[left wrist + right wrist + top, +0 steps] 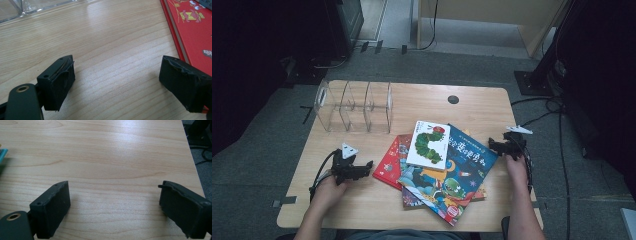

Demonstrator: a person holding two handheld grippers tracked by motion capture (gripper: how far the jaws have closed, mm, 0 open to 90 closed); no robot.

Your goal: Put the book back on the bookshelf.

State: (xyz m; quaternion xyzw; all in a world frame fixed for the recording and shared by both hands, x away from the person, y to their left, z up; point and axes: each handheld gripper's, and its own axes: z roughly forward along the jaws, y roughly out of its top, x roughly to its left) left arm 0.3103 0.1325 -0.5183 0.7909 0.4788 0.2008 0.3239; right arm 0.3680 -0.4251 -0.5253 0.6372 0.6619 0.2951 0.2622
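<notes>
Books (439,167) lie stacked between 2 released tools, clear rack (354,106) behind them.

The right tongs (113,206) rise from the bottom edge with their two black jaws standing wide apart and nothing between them; bare pale wood of the counter (112,157) shows in the gap and beyond it; the jaws sit low over the wood. Left of the tongs, at the frame's edge, a teal book corner (2,153) lies on the counter, well apart from the left jaw; right of the tongs the counter ends, with grey floor (203,173) and dark cables (206,155) past its edge.
</notes>
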